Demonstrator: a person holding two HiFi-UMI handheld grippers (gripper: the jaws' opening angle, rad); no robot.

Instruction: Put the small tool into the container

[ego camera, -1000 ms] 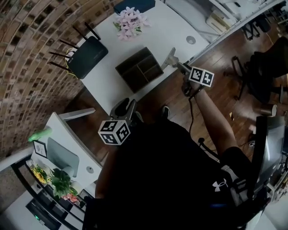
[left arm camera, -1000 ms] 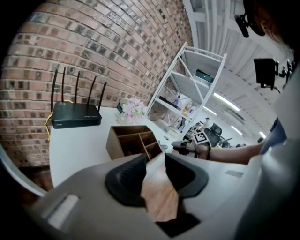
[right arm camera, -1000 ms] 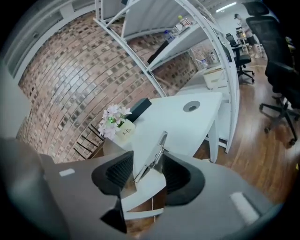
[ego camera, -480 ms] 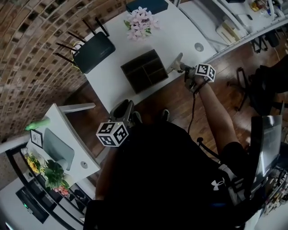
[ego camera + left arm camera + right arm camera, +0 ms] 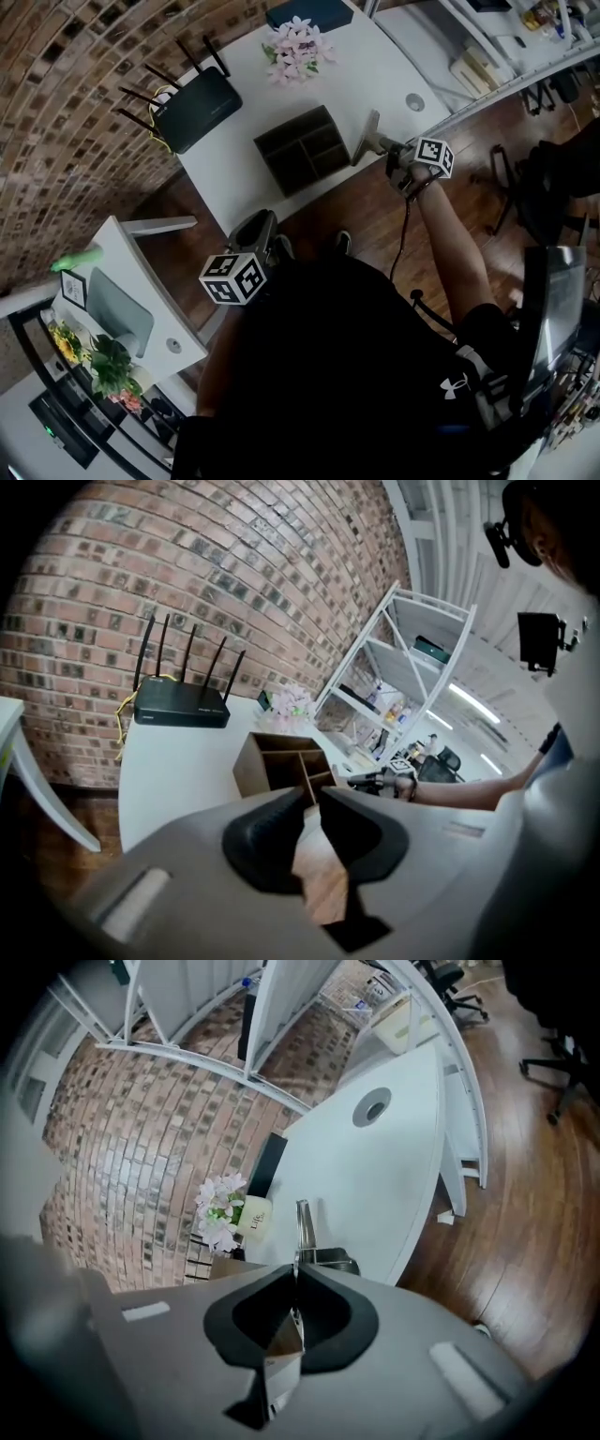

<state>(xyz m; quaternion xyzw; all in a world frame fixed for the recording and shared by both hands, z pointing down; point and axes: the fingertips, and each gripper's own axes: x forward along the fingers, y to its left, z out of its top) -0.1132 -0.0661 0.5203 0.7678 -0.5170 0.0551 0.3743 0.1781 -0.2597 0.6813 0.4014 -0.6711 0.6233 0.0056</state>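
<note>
- Your right gripper [image 5: 295, 1274] has its jaws clamped together on the small tool [image 5: 302, 1227], a thin metal strip that stands up out of the jaw tips.
- In the head view, your right gripper [image 5: 364, 139] sits at the near edge of the white table [image 5: 234, 169], just to the right of the wooden organizer [image 5: 305, 148].
- The tool is in the jaws, not in the organizer. The head view is too coarse to pick the tool out from the gripper.
- The organizer is a dark open box split into several compartments. From your left gripper view, the organizer [image 5: 281, 761] stands on the table ahead of the jaws.
- Your left gripper [image 5: 312, 794] is closing, and a gap shows between its pads with nothing in it but wooden floor [image 5: 366, 216] behind.
- In the head view, your left gripper [image 5: 255, 225] hangs low by your body, off the table's near edge and well apart from the organizer.
- A black router [image 5: 192, 105] with upright antennas rests at the table's far left, near the brick wall [image 5: 66, 112].
- A small pot of pale pink flowers [image 5: 298, 47] stands beyond the organizer at the table's far side.
- A round cable hole [image 5: 373, 1108] shows in the tabletop beyond the tool.
</note>
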